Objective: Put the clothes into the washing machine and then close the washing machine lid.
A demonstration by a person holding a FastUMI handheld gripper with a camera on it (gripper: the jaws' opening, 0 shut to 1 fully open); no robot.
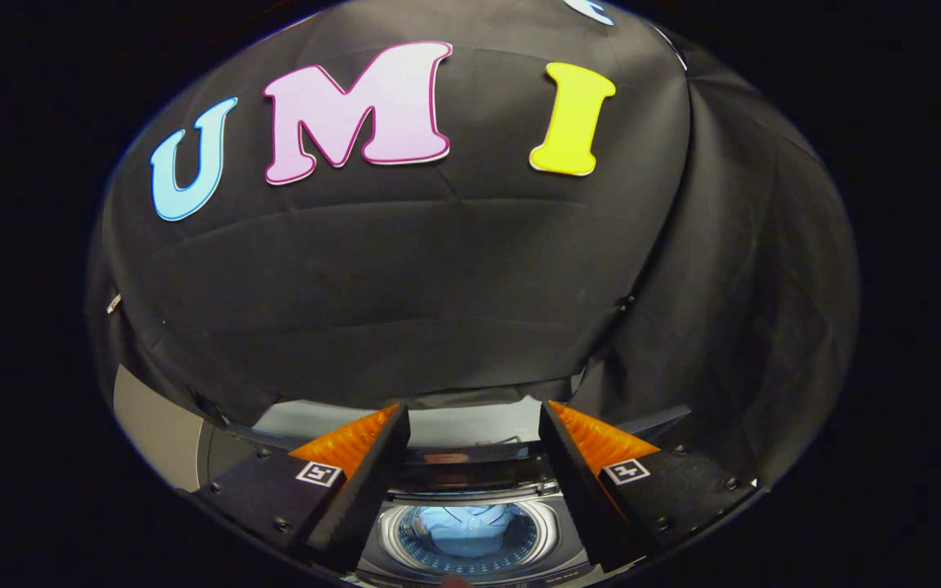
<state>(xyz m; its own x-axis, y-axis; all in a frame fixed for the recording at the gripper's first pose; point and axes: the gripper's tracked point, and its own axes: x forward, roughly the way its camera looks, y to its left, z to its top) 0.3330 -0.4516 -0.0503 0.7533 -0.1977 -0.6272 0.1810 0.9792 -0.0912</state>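
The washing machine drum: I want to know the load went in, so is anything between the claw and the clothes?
Nothing visible does. The open claw holds nothing; between its fingers, lower down, the washing machine shows its open drum with the light blue clothes already inside.

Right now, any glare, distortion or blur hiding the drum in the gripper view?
Gripper view: strong fisheye bending of the booth wall; washing machine drum well lit, light blue clothes sharp enough between the open gripper fingers; slight shine on the drum rim, no blocking glare.

washing machine (470, 535) mostly hidden behind the fingers (356, 457), pale clothes (470, 527) inside indistinct
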